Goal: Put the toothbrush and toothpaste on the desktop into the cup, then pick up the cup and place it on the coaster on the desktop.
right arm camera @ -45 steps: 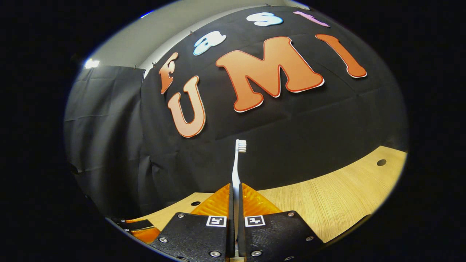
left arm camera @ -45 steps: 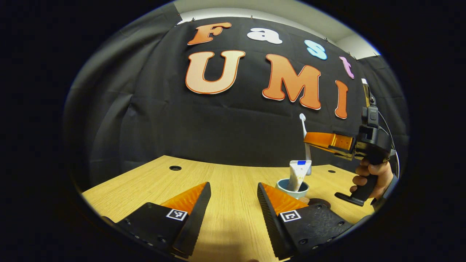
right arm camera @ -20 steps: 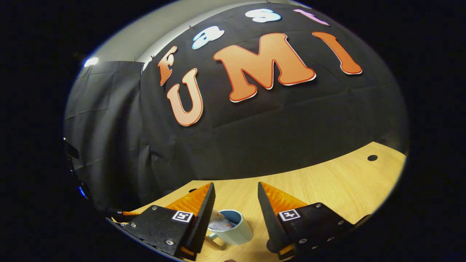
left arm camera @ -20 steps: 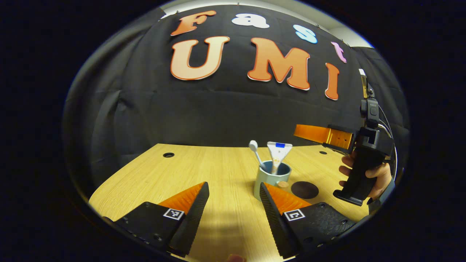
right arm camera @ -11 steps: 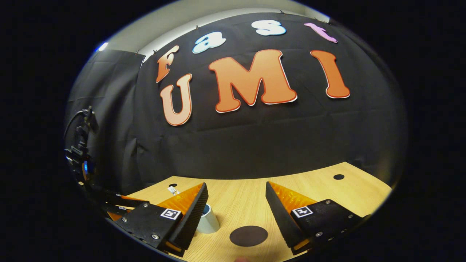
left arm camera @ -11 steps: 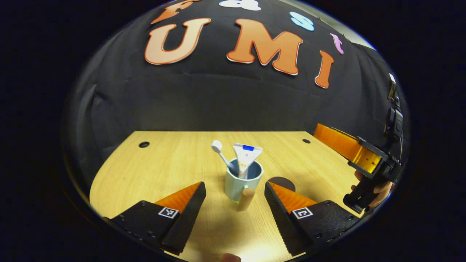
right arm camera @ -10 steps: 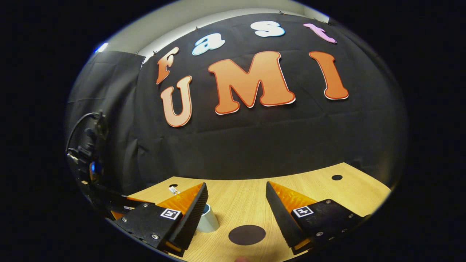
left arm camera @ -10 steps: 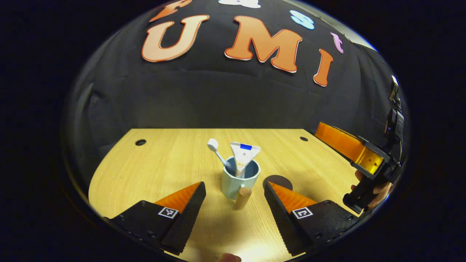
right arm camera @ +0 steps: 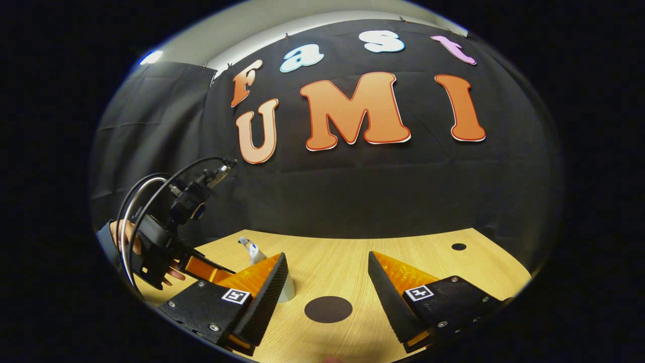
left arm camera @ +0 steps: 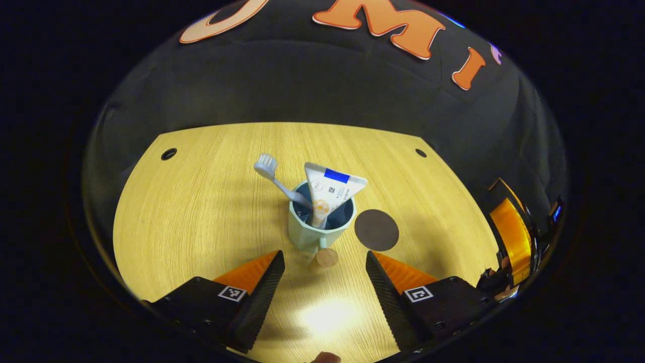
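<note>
Loading step done, judging by how things lie: toothbrush (left arm camera: 274,176) and toothpaste (left arm camera: 328,194) both standing in the cup (left arm camera: 317,233), brush head leaning toward the upper left of the left gripper view, tube's flat end fanned out above the rim. Cup upright on the table (left arm camera: 201,212), middle of the frame, its round wooden handle knob pointing down toward the camera. Coaster (left arm camera: 376,230), a dark disc, lying just right of the cup, close beside it yet not under it. Left to do: grasp the cup, lift it, set it on that disc.

Left gripper (left arm camera: 325,275) looking steeply down on the table, fingers spread wide and empty along the bottom of the frame, the cup's handle lined up with the gap between them but beyond the tips. Probably an approach for the pickup.

Right gripper (right arm camera: 327,282) tilted less steeply, facing the booth wall with the table low in the frame; fingers likewise wide apart, holding nothing, coaster visible in the gap between them at bottom centre. Same gripper's orange finger seen at the right edge of the left gripper view, well off from the cup.
</note>
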A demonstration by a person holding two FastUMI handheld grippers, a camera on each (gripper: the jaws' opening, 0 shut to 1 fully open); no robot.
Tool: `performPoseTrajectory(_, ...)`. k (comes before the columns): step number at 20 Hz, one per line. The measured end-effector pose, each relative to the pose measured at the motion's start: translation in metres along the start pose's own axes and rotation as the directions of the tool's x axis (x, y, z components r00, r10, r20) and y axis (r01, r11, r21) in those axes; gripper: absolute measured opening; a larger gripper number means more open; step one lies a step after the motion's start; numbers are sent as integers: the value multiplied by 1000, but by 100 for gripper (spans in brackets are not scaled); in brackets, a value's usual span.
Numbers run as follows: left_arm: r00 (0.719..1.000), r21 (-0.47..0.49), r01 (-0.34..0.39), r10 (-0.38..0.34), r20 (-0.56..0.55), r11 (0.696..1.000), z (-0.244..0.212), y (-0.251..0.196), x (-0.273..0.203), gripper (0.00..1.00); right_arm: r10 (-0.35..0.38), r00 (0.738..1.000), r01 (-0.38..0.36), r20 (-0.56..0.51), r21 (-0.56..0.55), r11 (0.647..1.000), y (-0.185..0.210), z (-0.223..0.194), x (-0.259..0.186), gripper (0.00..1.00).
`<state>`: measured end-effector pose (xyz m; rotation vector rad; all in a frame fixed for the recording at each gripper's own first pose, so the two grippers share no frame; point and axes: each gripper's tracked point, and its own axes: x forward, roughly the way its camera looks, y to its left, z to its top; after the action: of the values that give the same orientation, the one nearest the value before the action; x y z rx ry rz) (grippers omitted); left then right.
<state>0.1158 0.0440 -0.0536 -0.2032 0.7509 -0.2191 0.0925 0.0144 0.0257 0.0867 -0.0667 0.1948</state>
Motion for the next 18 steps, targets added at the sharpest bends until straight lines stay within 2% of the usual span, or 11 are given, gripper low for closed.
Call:
performPoseTrajectory(9, 988, -8, -43, 41, -150, 999, -12, 0, 35, 96, 20, 999, -21, -29, -20, 1000, 1, -14, -11, 96)
performPoseTrajectory(11, 986, -10, -65, 62, -158, 998, -11, 4, 39, 92, 22, 1000, -22, -19, -30, 999, 0, -12, -16, 96)
performPoseTrajectory(14, 981, -32, -79, 72, -180, 996, -16, 3, 44, 73, 42, 999, -43, -21, -15, 999, 3, -13, -20, 96)
performPoseTrajectory(16, 984, -34, -95, 88, -152, 995, -12, 2, 49, 34, 48, 998, -48, -31, -2, 999, 3, -18, -23, 96)
performPoseTrajectory(17, 985, -36, -112, 107, -134, 993, -7, 4, 51, 35, 39, 999, -39, -29, 1, 999, 0, -18, -23, 96)
performPoseTrajectory(18, 985, -40, -117, 111, -130, 992, -4, 1, 54, 25, 29, 999, -29, -27, 8, 1000, -3, -17, -25, 96)
